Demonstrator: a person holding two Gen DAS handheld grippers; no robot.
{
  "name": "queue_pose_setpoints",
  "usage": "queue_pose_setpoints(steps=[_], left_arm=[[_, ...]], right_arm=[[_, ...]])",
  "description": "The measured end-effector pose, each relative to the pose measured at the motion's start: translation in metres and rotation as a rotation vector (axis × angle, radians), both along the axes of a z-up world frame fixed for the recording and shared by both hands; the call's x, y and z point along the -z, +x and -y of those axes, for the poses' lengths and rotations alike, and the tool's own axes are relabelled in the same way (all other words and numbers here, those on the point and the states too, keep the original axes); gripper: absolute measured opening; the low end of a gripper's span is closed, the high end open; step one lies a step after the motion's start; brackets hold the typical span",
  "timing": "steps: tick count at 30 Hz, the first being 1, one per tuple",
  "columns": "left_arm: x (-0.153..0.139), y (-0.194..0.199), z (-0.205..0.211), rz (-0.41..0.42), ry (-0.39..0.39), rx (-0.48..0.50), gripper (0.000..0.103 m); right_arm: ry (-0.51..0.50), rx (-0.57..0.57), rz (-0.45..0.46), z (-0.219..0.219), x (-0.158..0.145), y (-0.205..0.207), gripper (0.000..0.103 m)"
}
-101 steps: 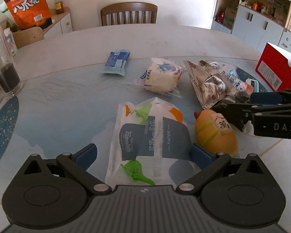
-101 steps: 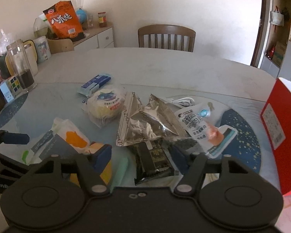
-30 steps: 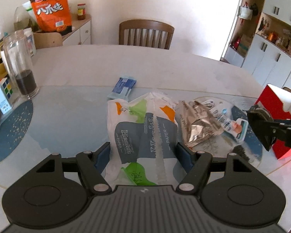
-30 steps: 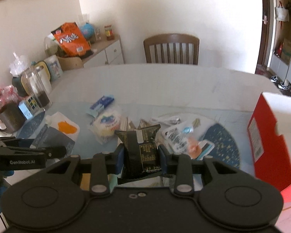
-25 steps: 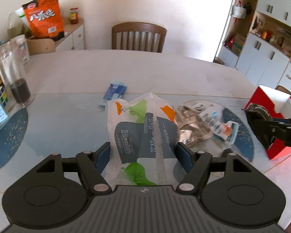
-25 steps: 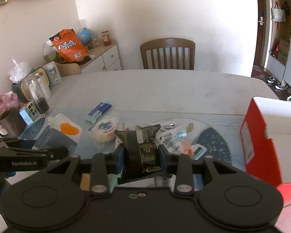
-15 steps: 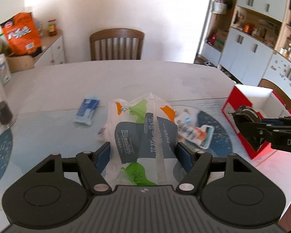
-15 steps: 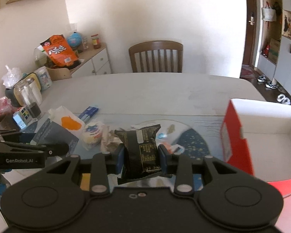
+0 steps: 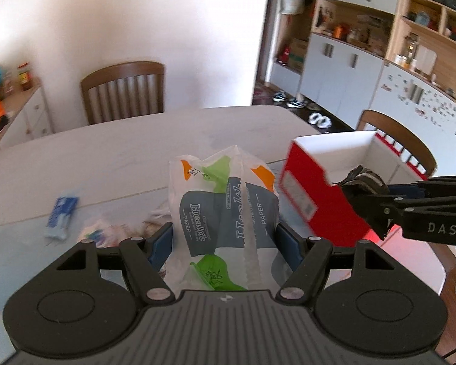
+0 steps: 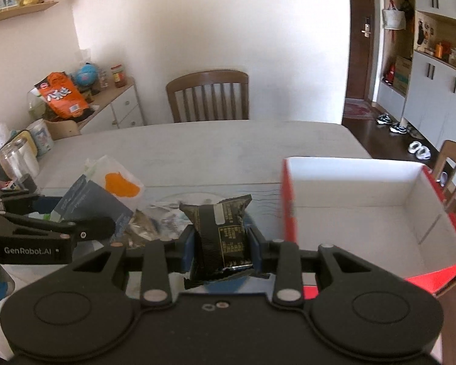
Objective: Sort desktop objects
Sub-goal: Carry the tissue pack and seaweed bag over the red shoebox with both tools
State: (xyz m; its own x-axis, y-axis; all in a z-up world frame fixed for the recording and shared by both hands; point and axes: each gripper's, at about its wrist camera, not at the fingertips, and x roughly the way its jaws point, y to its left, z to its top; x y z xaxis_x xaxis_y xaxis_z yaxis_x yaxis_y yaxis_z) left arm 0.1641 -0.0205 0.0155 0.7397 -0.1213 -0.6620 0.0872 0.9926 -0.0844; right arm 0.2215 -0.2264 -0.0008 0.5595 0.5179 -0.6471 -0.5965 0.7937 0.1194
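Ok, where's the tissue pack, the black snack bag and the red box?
tissue pack (image 9: 225, 213): left wrist view, on its grey printed front.
black snack bag (image 10: 223, 234): right wrist view, on the middle of its printed face.
red box (image 10: 288, 200): right wrist view, on its red side wall.

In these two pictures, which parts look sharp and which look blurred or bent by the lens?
Left wrist view: the tissue pack held in the left tongs is sharp, while the blue packet and the red box are smeared. Right wrist view: the black snack pack is crisp, the red box edge is blurred, and the door frame curves from the fisheye lens.
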Motion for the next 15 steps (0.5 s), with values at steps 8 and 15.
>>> queue_pose_setpoints(steps=[8, 15], left_arm=[[-0.009, 0.025, 0.060, -0.003, 0.006, 0.093, 0.072], [-0.012, 0.045, 0.101, -0.001, 0.018, 0.141, 0.072]], right_arm=[[-0.015, 0.033, 0.021, 0.046, -0.005, 0.021, 0.035], [-0.022, 0.062, 0.027, 0.076, -0.006, 0.042, 0.035]])
